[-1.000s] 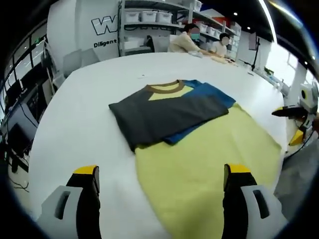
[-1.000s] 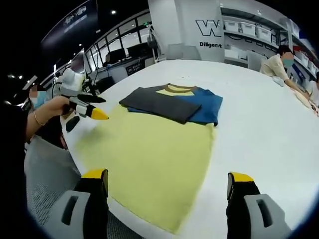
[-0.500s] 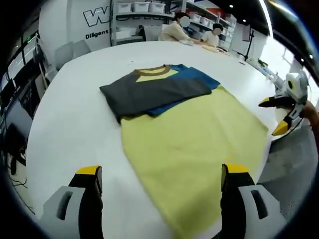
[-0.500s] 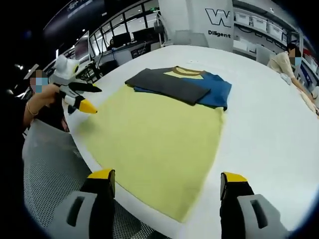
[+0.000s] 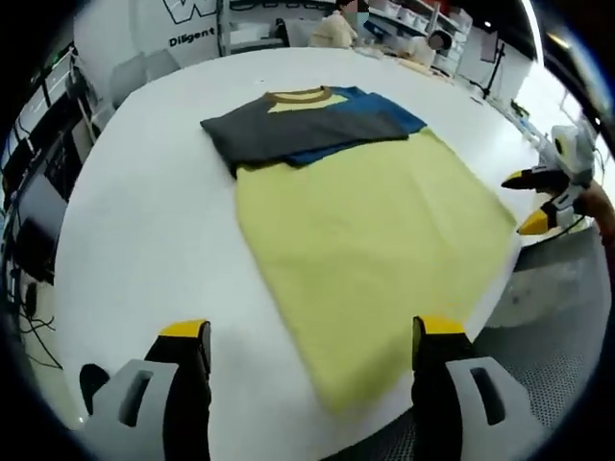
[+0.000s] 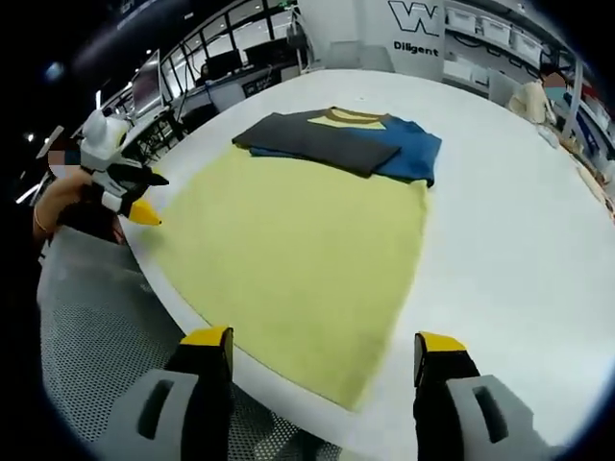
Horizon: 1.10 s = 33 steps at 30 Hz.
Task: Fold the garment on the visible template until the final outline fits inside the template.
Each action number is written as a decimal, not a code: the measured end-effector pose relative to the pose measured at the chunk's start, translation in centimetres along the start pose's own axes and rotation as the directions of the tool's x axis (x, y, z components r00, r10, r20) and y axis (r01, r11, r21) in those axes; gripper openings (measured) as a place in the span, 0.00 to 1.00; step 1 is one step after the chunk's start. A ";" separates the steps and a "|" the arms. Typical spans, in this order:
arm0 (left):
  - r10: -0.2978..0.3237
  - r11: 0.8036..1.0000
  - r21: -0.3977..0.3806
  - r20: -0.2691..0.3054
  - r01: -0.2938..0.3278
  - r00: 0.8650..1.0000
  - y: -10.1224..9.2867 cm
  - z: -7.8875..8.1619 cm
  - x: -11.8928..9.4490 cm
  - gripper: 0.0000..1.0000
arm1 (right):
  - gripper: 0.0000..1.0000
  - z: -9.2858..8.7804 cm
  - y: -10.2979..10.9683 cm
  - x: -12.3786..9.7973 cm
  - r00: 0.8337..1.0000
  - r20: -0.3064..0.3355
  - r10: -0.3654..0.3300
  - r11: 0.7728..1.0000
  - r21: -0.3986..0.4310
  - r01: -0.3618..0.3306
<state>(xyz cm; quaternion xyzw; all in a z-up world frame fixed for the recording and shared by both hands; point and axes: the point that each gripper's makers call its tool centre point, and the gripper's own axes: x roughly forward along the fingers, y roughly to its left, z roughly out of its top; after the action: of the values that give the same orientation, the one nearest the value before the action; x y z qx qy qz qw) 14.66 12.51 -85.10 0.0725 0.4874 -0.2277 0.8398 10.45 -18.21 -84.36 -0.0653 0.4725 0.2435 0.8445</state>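
A large white desk (image 5: 144,221) carries a T-shirt (image 5: 317,173) lying flat. Its yellow body spreads toward the near edge of the desk. Its upper part is already folded: dark grey and blue sleeve panels lie crossed over the chest, below a brown collar (image 5: 296,96) on the far side. No separate template outline can be made out on the desk.

In the left gripper view, the left claw (image 5: 306,351) hangs over the near edge with its yellow-tipped jaws wide apart, holding nothing. The shirt's near hem (image 5: 360,389) lies between and just beyond them. The right claw (image 5: 535,202) appears at the right edge of the desk, beside the hem's corner, held in a person's hand.

In the right gripper view, the right claw (image 6: 322,360) is likewise spread and empty above the hem. The left claw (image 6: 130,197) sits at the desk's left edge.

Judging by this, the sleeves are done and the lengthwise fold is in hand. The next move calls for each claw to pinch a hem corner and carry it toward the collar.
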 end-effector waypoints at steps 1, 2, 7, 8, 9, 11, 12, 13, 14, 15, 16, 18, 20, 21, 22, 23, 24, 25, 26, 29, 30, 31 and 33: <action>-0.005 1.000 -0.011 -0.012 0.005 1.000 -0.3 -0.5 -0.2 0.79 | 0.69 -0.2 -0.1 0.1 1.000 -0.010 -0.010 1.000 -0.001 0.010; -0.005 1.000 -0.018 -0.027 0.004 1.000 -0.4 -0.9 -0.3 0.76 | 0.67 -0.4 -0.2 0.1 1.000 -0.019 -0.014 1.000 -0.004 0.014; -0.008 0.999 -0.040 -0.056 0.006 0.998 -1.0 -2.5 -0.6 0.66 | 0.60 -1.4 -0.9 0.3 0.997 -0.065 -0.037 0.999 0.013 0.038; -0.005 0.998 -0.060 -0.057 0.001 0.998 -1.0 -2.7 -0.6 0.64 | 0.58 -1.5 -0.9 0.3 0.997 -0.067 -0.035 0.999 0.015 0.036; -0.006 0.997 -0.083 -0.061 0.001 0.998 -1.0 -3.0 -0.7 0.61 | 0.56 -1.6 -0.8 0.3 0.997 -0.073 -0.034 0.999 0.024 0.036; -0.010 0.995 -0.099 -0.068 0.004 0.998 -1.1 -3.6 -0.7 0.56 | 0.52 -1.8 -0.8 0.3 0.996 -0.078 -0.033 0.999 0.032 0.036; -0.006 0.995 -0.105 -0.070 -0.002 0.998 -1.1 -3.7 -0.8 0.55 | 0.51 -1.9 -0.9 0.3 0.996 -0.082 -0.035 0.999 0.037 0.038; 0.002 0.996 -0.090 -0.053 -0.007 0.999 -1.0 -3.5 -0.8 0.54 | 0.49 -2.0 -0.9 0.3 0.996 -0.084 -0.038 0.998 0.040 0.042; 0.004 0.995 -0.101 -0.061 -0.010 0.998 -1.0 -3.7 -0.9 0.52 | 0.47 -2.1 -0.9 0.4 0.996 -0.085 -0.041 0.998 0.038 0.045; 0.010 0.994 -0.104 -0.061 -0.017 0.998 -0.8 -3.7 -0.9 0.50 | 0.45 -2.3 -1.0 0.4 0.995 -0.092 -0.047 0.998 0.035 0.051; 0.011 0.994 -0.110 -0.066 -0.018 0.998 -0.8 -3.8 -1.0 0.47 | 0.42 -2.3 -1.1 0.4 0.994 -0.096 -0.050 0.998 0.035 0.053; 0.007 0.992 -0.122 -0.069 -0.016 0.998 -1.0 -3.9 -1.1 0.42 | 0.38 -2.8 -1.3 0.5 0.992 -0.115 -0.059 0.997 0.035 0.064; -0.003 0.992 -0.122 -0.065 -0.005 0.998 -1.3 -3.9 -1.1 0.37 | 0.35 -2.9 -1.5 0.4 0.990 -0.120 -0.068 0.997 0.039 0.073; -0.004 0.992 -0.124 -0.064 -0.004 0.998 -1.5 -3.9 -1.1 0.36 | 0.34 -2.9 -1.5 0.4 0.991 -0.118 -0.071 0.996 0.040 0.076; -0.007 0.992 -0.127 -0.067 -0.002 0.998 -1.6 -3.9 -1.0 0.35 | 0.32 -2.9 -1.6 0.4 0.991 -0.117 -0.071 0.996 0.045 0.077; -0.009 0.992 -0.130 -0.070 0.000 0.997 -1.7 -4.0 -0.9 0.36 | 0.31 -2.9 -1.7 0.3 0.991 -0.115 -0.070 0.995 0.056 0.077; 0.001 0.992 -0.123 -0.068 -0.009 0.998 -1.7 -3.9 -0.9 0.36 | 0.30 -3.0 -1.7 0.4 0.991 -0.116 -0.068 0.995 0.062 0.076; 0.004 0.992 -0.124 -0.072 -0.013 0.997 -1.7 -4.0 -0.9 0.35 | 0.27 -3.1 -1.8 0.4 0.990 -0.120 -0.070 0.995 0.067 0.079; 0.007 0.992 -0.122 -0.075 -0.016 0.997 -1.7 -4.0 -0.9 0.34 | 0.25 -3.1 -1.8 0.4 0.990 -0.122 -0.073 0.994 0.066 0.082; 0.023 0.992 -0.123 -0.083 -0.033 0.996 -1.6 -4.2 -1.0 0.27 | 0.21 -3.4 -1.9 0.4 0.988 -0.133 -0.077 0.995 0.060 0.085; 0.033 0.993 -0.111 -0.080 -0.042 0.996 -1.6 -4.2 -0.9 0.25 | 0.20 -3.5 -1.9 0.4 0.988 -0.135 -0.076 0.995 0.061 0.085; 0.059 0.994 -0.088 -0.075 -0.066 0.995 -1.2 -4.3 -0.9 0.22 | 0.19 -3.6 -1.9 0.4 0.988 -0.137 -0.077 0.994 0.063 0.086; 0.060 0.993 -0.091 -0.088 -0.068 0.994 -1.2 -4.5 -1.0 0.16 | 0.18 -3.6 -2.0 0.4 0.987 -0.139 -0.082 0.994 0.064 0.092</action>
<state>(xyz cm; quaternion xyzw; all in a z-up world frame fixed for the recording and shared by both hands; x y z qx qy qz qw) 10.12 13.28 -86.44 0.0582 0.5305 -0.1741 0.8276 8.80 -21.05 -86.96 -0.0728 0.5338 0.1846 0.8220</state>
